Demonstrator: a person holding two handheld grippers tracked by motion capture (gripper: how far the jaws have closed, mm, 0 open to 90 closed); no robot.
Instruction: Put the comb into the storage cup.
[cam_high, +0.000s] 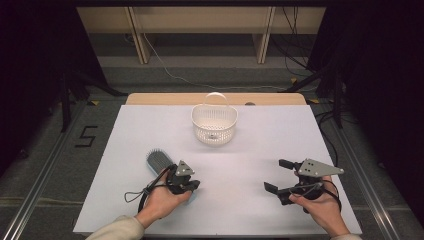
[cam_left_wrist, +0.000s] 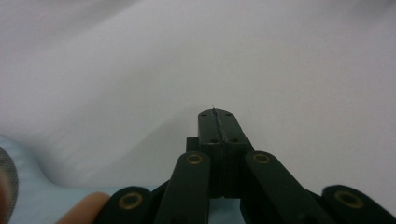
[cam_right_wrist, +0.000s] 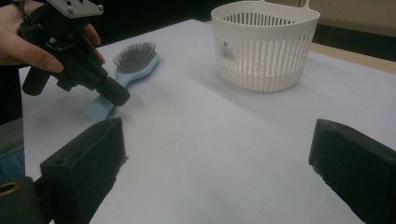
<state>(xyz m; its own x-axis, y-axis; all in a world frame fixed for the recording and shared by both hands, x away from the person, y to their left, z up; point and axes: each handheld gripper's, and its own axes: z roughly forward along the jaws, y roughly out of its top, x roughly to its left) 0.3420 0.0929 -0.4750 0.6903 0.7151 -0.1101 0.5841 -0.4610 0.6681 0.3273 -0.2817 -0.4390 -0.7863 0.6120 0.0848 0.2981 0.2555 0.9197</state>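
Down near the table's front edge, the left gripper (cam_high: 192, 185) has its jaws pressed together with nothing between them, its tip just beside the handle of the brush (cam_high: 159, 162), which lies flat toward the front left corner. Toward the front right corner, the right gripper (cam_high: 279, 176) hovers with jaws spread wide. Well apart, near the back edge, stands the basket (cam_high: 214, 123).

Black two-jaw left gripper (cam_high: 192, 185) and right gripper (cam_high: 279, 176) — grey three-cornered plates on top, brass-ringed pivots, black cables looping at lower frame — cream sleeve at bottom left.
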